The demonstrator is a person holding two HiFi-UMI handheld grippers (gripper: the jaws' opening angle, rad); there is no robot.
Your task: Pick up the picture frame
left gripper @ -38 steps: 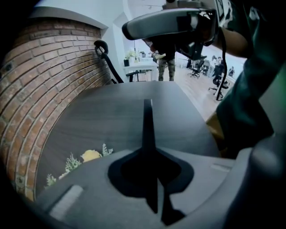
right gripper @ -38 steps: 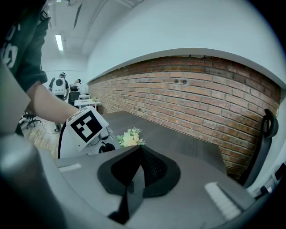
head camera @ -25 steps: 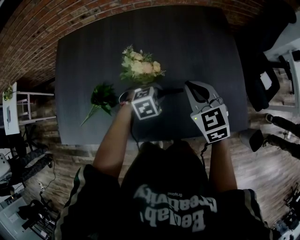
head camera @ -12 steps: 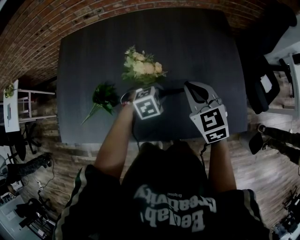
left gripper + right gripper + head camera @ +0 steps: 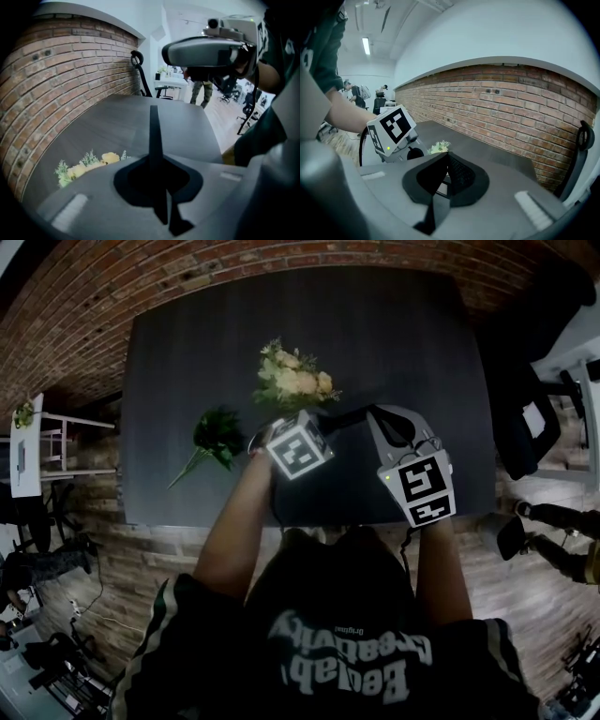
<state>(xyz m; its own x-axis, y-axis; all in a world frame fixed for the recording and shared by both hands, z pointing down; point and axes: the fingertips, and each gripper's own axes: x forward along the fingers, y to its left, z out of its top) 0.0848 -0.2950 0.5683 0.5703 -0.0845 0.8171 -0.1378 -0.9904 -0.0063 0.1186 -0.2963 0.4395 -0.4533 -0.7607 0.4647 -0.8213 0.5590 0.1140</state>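
Note:
The picture frame (image 5: pixel 349 418) is a thin dark bar between my two grippers, near the front of the dark table (image 5: pixel 394 334). My left gripper (image 5: pixel 323 426) is shut on its left end. In the left gripper view the frame (image 5: pixel 153 136) stands edge-on between the jaws, rising above them. My right gripper (image 5: pixel 377 413) has its tips at the frame's right end. In the right gripper view its jaws (image 5: pixel 446 161) stand close together, and I cannot make out whether they press on anything.
A pale bouquet (image 5: pixel 295 382) lies just beyond the left gripper, with a bunch of green leaves (image 5: pixel 217 432) to its left. A brick wall runs behind the table. A dark office chair (image 5: pixel 525 381) stands at the right.
The left gripper has risen a little and rolled, lifting the frame's left end so that the bar now slants. The right gripper has kept still.

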